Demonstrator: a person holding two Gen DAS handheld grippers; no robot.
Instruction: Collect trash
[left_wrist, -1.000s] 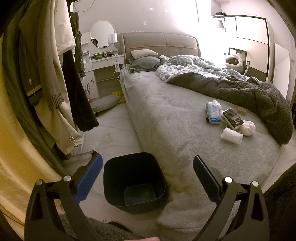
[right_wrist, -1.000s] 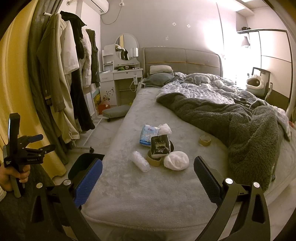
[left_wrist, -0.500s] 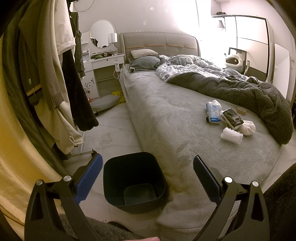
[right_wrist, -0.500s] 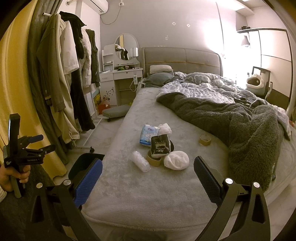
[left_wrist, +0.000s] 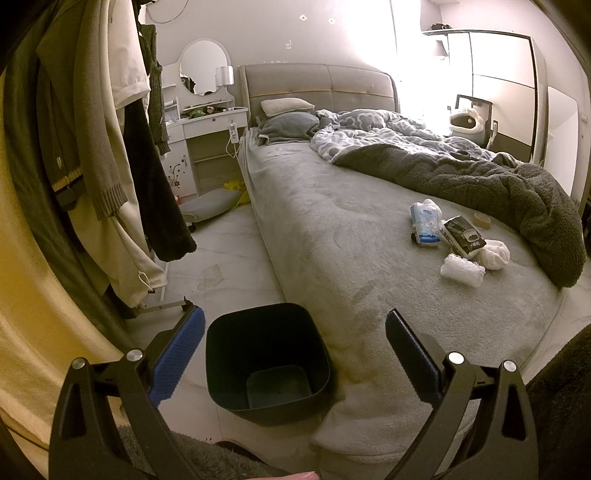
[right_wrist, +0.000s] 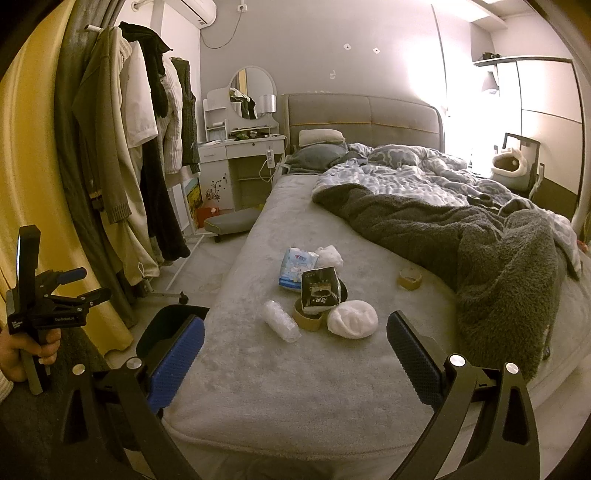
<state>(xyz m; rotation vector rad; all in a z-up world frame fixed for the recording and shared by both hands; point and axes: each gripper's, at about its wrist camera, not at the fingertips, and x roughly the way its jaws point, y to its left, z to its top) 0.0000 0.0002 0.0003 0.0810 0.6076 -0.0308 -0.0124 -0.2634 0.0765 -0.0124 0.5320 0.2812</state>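
A small heap of trash lies on the grey bed: a crushed clear plastic bottle, a black packet, a white crumpled wad, a blue-white wrapper and two tape rolls. The same heap shows at the right of the left wrist view, with the bottle nearest. A black bin stands on the floor beside the bed, empty. My left gripper hangs open above the bin. My right gripper is open over the bed's near end, short of the trash.
Coats hang on a rack at the left, with its wheeled foot by the bin. A dark fleece blanket covers the bed's right half. A white dresser stands by the headboard. A hand holds the left gripper's handle.
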